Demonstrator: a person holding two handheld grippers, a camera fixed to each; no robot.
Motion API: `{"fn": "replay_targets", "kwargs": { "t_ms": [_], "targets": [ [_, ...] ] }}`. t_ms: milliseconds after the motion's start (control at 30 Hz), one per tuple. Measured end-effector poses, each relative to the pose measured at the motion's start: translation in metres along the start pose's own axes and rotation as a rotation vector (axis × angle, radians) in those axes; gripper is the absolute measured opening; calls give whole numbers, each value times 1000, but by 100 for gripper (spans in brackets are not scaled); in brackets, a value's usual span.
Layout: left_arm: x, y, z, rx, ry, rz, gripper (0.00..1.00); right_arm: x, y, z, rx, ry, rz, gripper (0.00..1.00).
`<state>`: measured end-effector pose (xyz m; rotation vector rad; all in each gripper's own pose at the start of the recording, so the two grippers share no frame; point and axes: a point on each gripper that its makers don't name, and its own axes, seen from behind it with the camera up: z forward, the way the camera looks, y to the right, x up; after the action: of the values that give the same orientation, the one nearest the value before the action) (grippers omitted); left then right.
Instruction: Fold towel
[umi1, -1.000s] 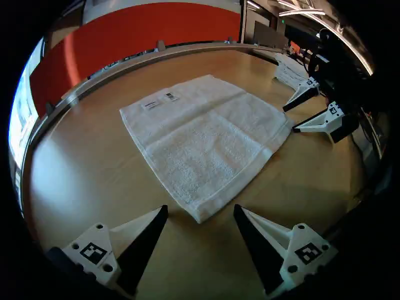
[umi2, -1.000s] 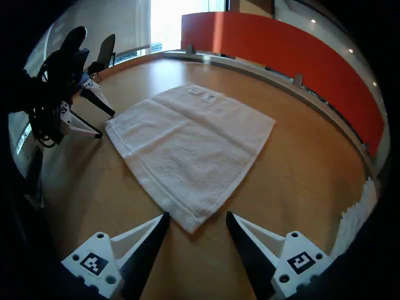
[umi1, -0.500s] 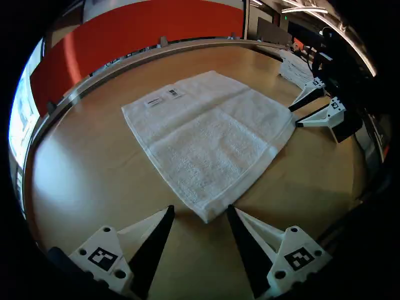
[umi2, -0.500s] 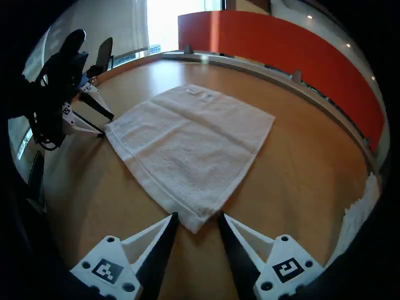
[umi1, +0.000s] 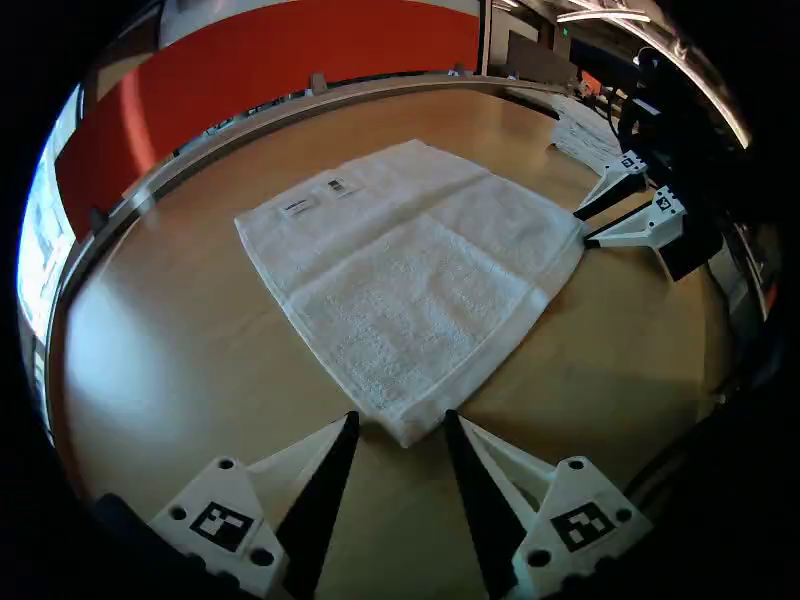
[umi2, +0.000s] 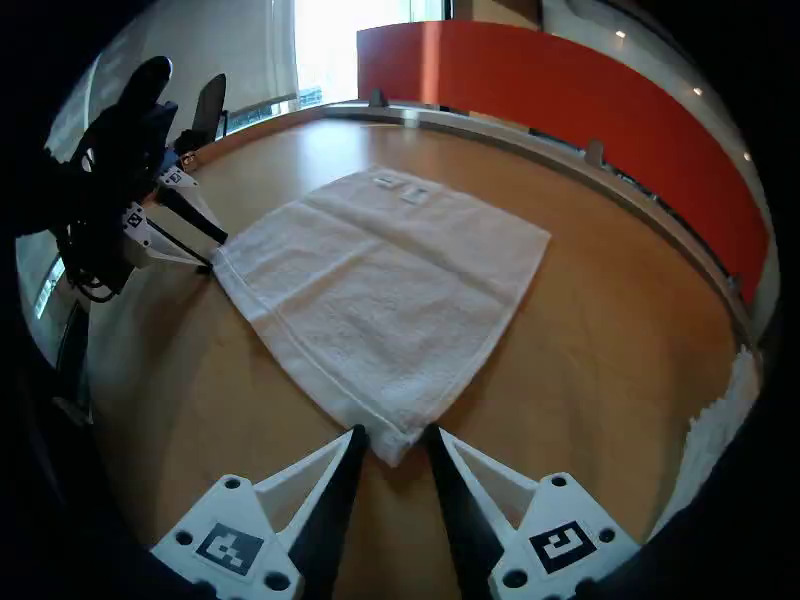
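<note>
At 6 o'clock, towel (umi1: 420, 270) corners are being straddled by left gripper (umi1: 398, 420), right gripper (umi2: 396, 436), both narrow, empty. Pinching is being required next.

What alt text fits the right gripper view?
A white towel lies flat on a wooden table, its near corner between the open fingers of the right gripper. The left gripper sits at the towel's adjacent corner; an orange panel stands behind.

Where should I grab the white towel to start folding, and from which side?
Grip the towel at the two corners pointing toward the left hand-held gripper and right hand-held gripper. It lies flat on the table, so come in low from outside each corner.
</note>
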<state>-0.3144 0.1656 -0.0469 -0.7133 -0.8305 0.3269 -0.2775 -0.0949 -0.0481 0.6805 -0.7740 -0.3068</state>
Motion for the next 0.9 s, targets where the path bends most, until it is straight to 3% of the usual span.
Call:
{"fn": "replay_targets", "kwargs": {
  "t_ms": [167,233,300,500,900],
  "targets": [
    [1,4,0,-6,-1,5,48,0,-1,0,2,0,0,29],
    [1,4,0,-3,-1,2,32,0,-2,0,4,-1,0,23],
    [1,4,0,1,0,-3,23,0,-3,0,6,-2,0,21],
    [2,3,-1,7,0,-29,17,0,-7,-3,21,-7,0,15],
    [2,9,-11,0,3,-66,16,12,-7,-14,9,22,17,15]
  ]
}}
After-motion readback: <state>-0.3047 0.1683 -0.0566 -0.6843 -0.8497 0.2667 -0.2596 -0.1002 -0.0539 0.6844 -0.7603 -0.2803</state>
